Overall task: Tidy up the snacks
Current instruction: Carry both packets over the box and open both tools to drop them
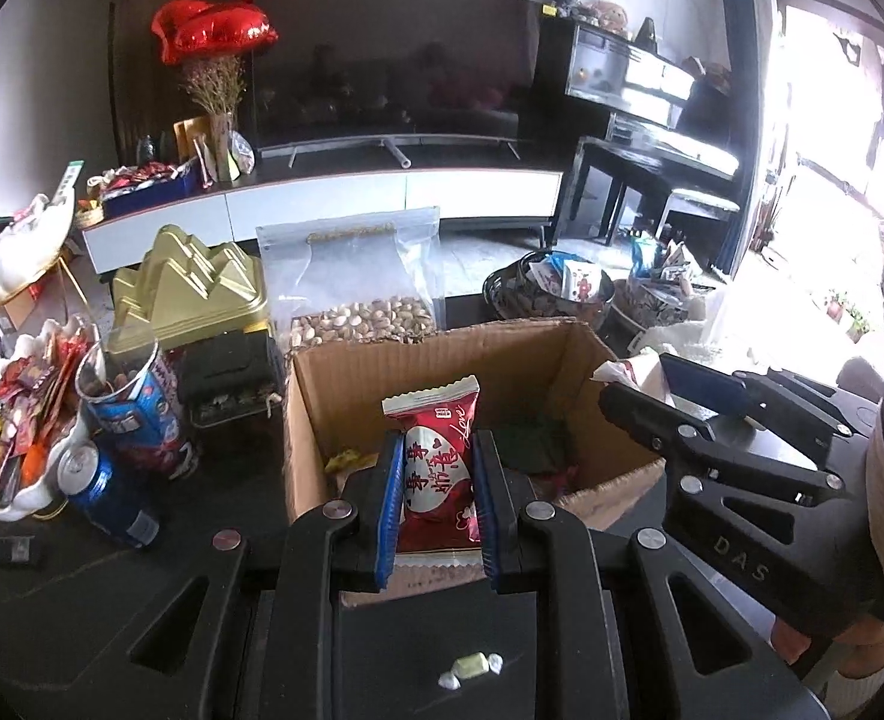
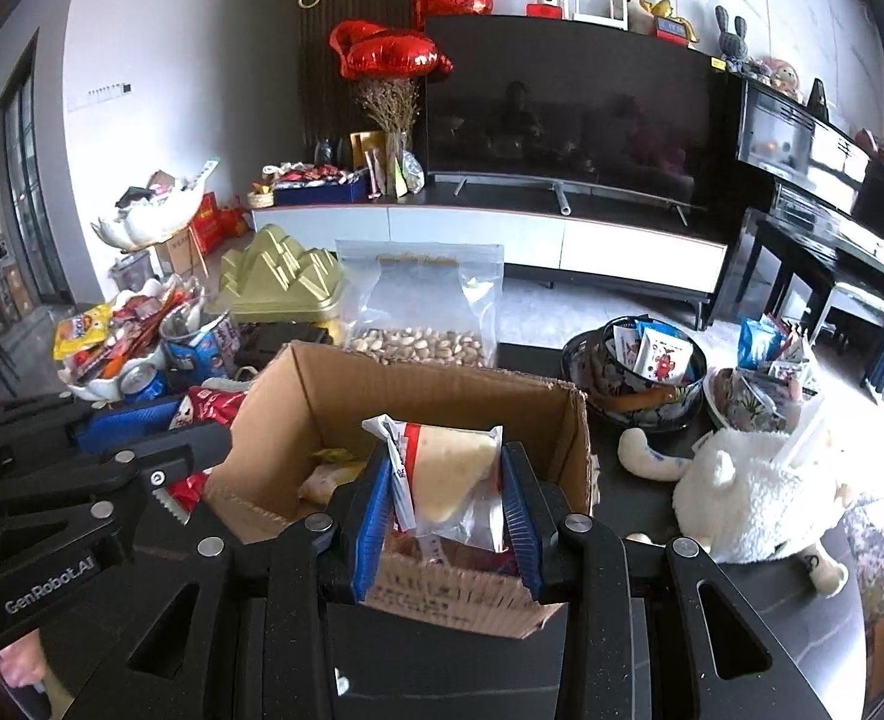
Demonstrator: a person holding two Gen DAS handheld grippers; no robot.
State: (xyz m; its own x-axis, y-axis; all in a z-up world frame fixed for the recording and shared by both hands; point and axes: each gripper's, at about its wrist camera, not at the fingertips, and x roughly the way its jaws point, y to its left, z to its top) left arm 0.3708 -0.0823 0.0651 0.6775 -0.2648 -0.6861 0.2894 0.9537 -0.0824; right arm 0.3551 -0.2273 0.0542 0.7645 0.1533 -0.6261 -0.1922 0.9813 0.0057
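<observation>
An open cardboard box (image 1: 382, 360) stands on the dark table, and it shows in the right wrist view (image 2: 418, 378) too. My left gripper (image 1: 439, 498) is shut on a red snack packet (image 1: 436, 468) with a white heart, held over the box's near edge. My right gripper (image 2: 445, 510) is shut on a clear packet with a pale yellow snack (image 2: 448, 480), also held over the box. The right gripper (image 1: 682, 402) shows at the right of the left wrist view. A few wrapped snacks (image 1: 538, 444) lie in the box.
A bag of pistachios (image 1: 358, 276) and a gold tin (image 1: 190, 288) stand behind the box. Cans (image 1: 112, 492) and a white dish of snacks (image 1: 22, 420) sit left. Patterned bowls of packets (image 2: 640, 372) and a white plush toy (image 2: 760, 498) sit right. A loose candy (image 1: 472, 669) lies near.
</observation>
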